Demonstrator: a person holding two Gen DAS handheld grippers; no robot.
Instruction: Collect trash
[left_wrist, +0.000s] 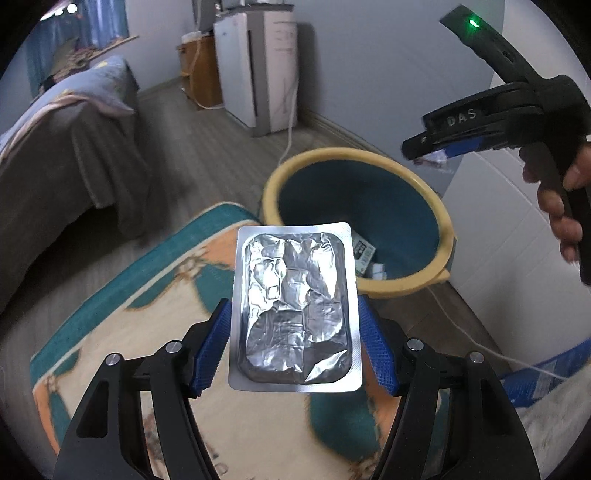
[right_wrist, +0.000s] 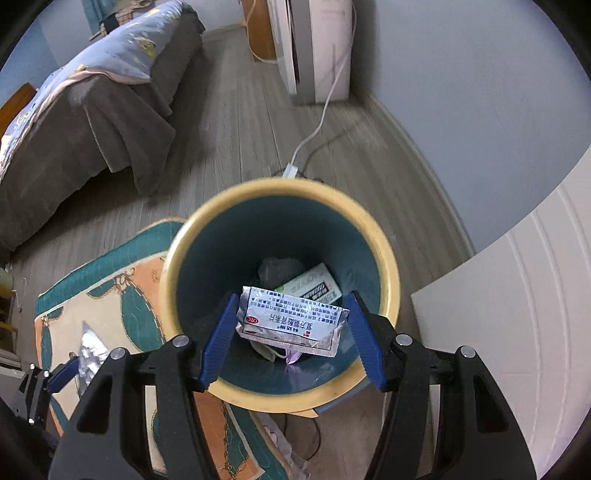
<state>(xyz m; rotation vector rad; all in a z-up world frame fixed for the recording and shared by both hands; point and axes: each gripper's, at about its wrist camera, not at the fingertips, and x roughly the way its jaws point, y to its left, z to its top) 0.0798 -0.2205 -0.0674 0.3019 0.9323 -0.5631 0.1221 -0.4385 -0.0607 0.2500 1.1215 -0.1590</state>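
Note:
My left gripper (left_wrist: 295, 314) is shut on a silver foil blister pack (left_wrist: 295, 306), held flat-side up over the rug, just short of the bin. The bin (left_wrist: 369, 153) has a yellow rim and a teal inside. My right gripper (right_wrist: 293, 306) is shut on a printed foil sachet (right_wrist: 291, 317) and hangs straight over the bin (right_wrist: 280, 182). A green-and-white medicine box (right_wrist: 314, 284) and other scraps lie at the bin's bottom. In the left wrist view a hand carries the right gripper (left_wrist: 417, 147) above the bin's far right rim. The left gripper (right_wrist: 70, 363) shows at the lower left of the right wrist view.
A patterned teal and orange rug (left_wrist: 110, 332) lies left of the bin. A bed with a grey cover (left_wrist: 74, 147) stands further left. A white appliance (left_wrist: 258, 74) is by the wall, its white cable (right_wrist: 321, 118) running to the bin. A white panelled door (right_wrist: 517, 295) is at the right.

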